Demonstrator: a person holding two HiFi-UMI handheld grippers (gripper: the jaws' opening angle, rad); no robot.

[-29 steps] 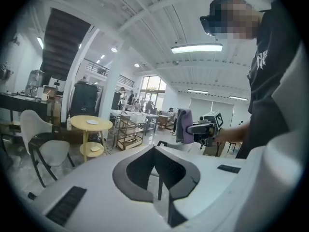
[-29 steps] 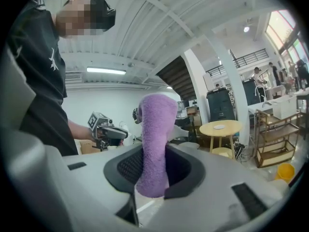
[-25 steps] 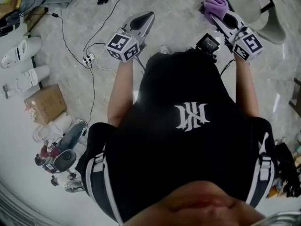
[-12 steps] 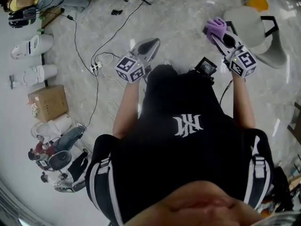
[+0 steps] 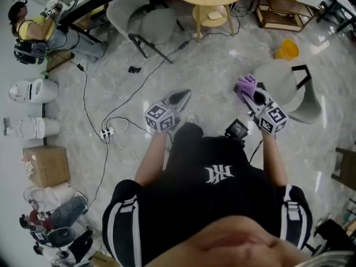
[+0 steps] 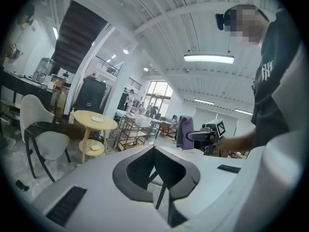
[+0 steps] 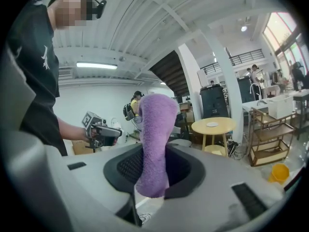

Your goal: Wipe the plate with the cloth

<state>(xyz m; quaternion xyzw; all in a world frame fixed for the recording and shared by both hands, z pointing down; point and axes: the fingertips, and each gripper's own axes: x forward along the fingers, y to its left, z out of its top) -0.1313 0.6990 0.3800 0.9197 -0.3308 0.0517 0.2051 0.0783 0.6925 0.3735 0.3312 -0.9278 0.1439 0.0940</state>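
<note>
Cloth (image 7: 154, 139), purple, fluffy (upright, bunched)

You are reaching both bare forearms out ahead of your chest, gripping a gripper in each hand. Your left gripper (image 5: 182, 95) is pointing forward and slightly downward, its jaws pressing together with nothing between them. Your right gripper (image 5: 245, 94) is pointing much the same way, well apart from the left, its jaws clamping a purple cloth (image 5: 246, 83) that is poking out past the tips.
</note>
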